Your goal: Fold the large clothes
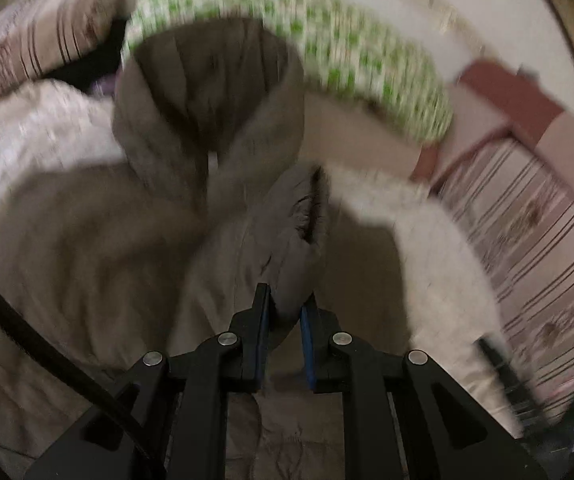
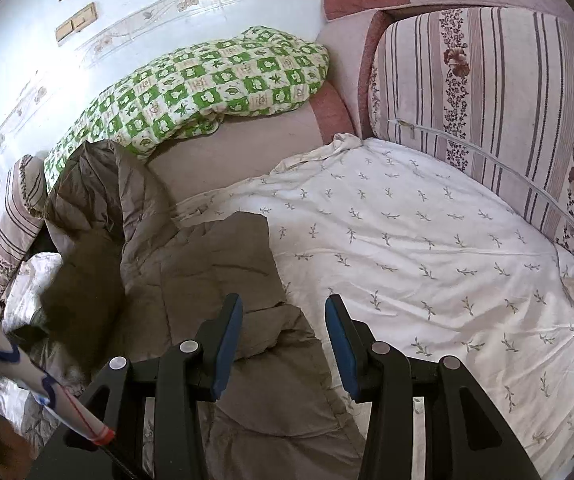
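Observation:
A large grey-brown padded hooded jacket point(image 1: 87, 240) lies spread on a bed, hood point(image 1: 211, 80) toward the far side. My left gripper point(image 1: 287, 300) is shut on the jacket's sleeve point(image 1: 299, 248), whose cuff points away from me; this view is motion-blurred. In the right wrist view the jacket point(image 2: 191, 264) lies at the left on a white sprigged sheet point(image 2: 427, 248). My right gripper point(image 2: 283, 308) is open and empty, hovering over the jacket's right edge point(image 2: 279, 332).
A green-and-white checked quilt point(image 2: 207, 84) lies against the far wall. Striped floral cushions stand at the right point(image 2: 507, 92) and at the left point(image 2: 3, 232). A pink upholstered bed frame point(image 2: 335, 112) borders the sheet. A person's sleeve point(image 2: 27, 384) shows at lower left.

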